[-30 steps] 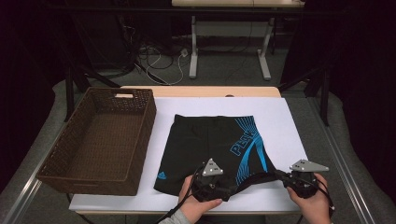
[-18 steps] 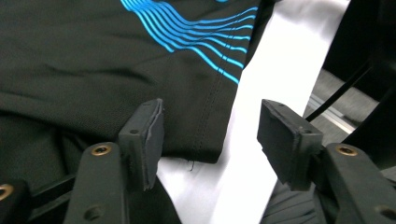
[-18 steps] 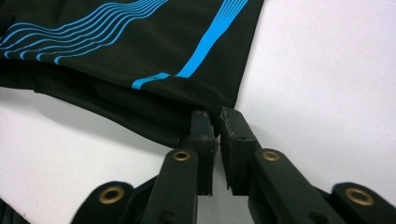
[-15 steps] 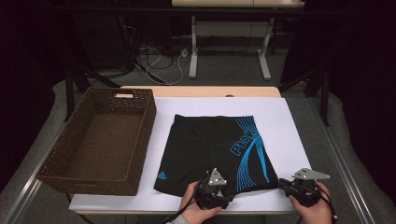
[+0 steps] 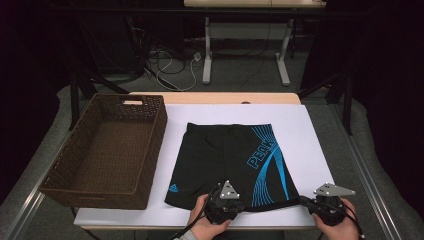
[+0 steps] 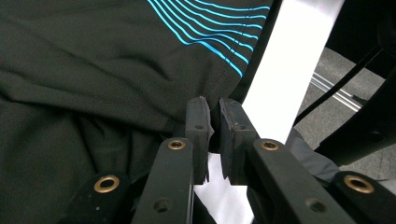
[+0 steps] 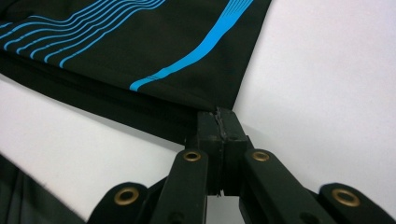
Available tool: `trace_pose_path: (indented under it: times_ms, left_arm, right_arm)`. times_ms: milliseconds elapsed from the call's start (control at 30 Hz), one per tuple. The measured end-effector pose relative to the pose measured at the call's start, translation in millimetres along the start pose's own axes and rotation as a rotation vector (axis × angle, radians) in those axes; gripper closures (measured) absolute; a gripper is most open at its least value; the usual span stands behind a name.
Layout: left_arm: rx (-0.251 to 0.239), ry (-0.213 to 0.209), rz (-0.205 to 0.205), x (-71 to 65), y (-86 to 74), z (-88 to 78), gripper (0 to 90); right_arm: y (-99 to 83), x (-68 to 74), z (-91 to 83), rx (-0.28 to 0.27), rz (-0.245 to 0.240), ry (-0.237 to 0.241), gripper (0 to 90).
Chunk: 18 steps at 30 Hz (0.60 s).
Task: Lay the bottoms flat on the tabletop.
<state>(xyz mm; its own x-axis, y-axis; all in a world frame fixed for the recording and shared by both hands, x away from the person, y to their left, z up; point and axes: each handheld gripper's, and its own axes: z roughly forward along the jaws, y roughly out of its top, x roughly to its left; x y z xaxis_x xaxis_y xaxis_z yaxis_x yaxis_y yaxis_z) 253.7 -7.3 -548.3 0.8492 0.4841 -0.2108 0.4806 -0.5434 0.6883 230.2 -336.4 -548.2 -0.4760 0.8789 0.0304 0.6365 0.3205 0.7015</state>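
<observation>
Black swim shorts with blue stripes and lettering lie flat on the white table cover. My left gripper is at the middle of their near edge. In the left gripper view its jaws have just been closing and now pinch a fold of the black fabric. My right gripper is at the near right corner. In the right gripper view it is shut tight on the corner of the shorts. The near edge is pulled into a taut band between the two grippers.
A brown wicker basket with nothing in it stands at the left of the table. Beyond the far edge are table legs and cables on the floor. A metal rail runs along the right side.
The left jaws have closed onto the near edge of the shorts. Both hands have drawn slightly toward the near table edge, and the fabric edge between them has stretched.
</observation>
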Motion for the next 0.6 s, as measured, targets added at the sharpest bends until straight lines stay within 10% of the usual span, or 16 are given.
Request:
trace_pose_path:
  times_ms: [400,600]
  left_arm:
    - [-0.017,-0.039,-0.013,-5.3,-0.7,0.6,82.6]
    - [-0.036,-0.036,-0.031,-4.3,-1.1,-4.5,64.7]
  right_arm:
    - [-6.5,-0.9,-8.9,0.011,0.021,-0.009,90.0]
    - [-4.0,0.4,-12.4,-0.022,0.035,-0.002,78.1]
